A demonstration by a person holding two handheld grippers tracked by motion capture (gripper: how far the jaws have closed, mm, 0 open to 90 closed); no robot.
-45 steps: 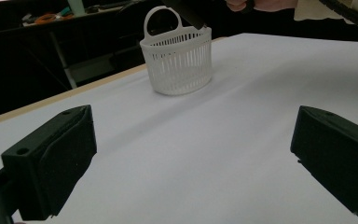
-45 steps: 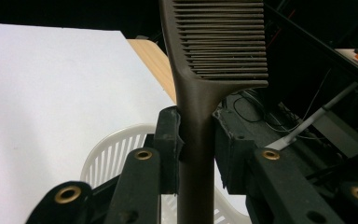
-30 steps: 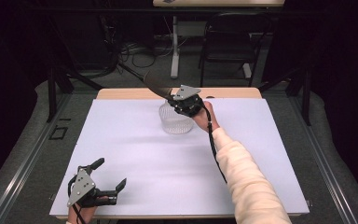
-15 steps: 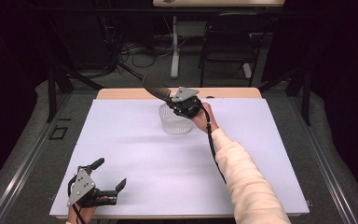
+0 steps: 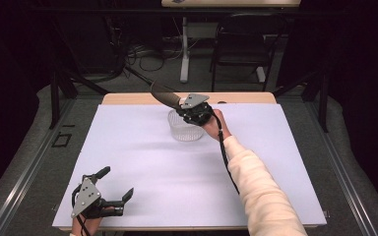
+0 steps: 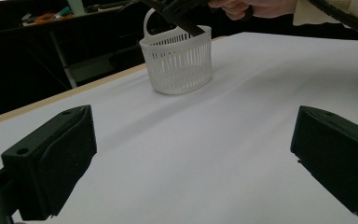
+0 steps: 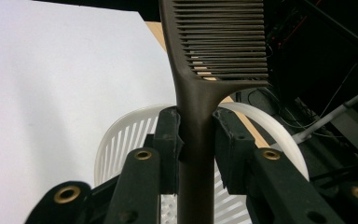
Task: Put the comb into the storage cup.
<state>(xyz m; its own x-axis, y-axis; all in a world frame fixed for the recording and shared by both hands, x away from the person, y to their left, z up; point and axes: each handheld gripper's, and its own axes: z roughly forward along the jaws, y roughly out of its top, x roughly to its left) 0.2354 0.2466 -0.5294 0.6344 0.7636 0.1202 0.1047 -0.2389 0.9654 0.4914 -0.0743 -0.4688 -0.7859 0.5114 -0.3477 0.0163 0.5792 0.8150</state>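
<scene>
A small white slatted basket [image 5: 185,127] with a hoop handle stands at the far middle of the white table [image 5: 142,162]. Just above it my right gripper [image 5: 189,109] is shut on the handle of a dark brown comb [image 7: 200,88]; the comb's toothed end [image 5: 163,96] points up and to the far left. The gripper view shows both pads pressed on the comb's handle over the basket [image 7: 121,135]. My left gripper [image 5: 115,184] rests at the near left of the table, open, nothing between its jaws. From it the basket [image 6: 177,58] sits ahead.
The white sheet covers the table; a wooden strip [image 5: 128,99] shows along its far edge. Beyond it are dark frame legs, cables and a chair [image 5: 238,54]. A small square marker [image 5: 60,140] lies on the grey floor at the left.
</scene>
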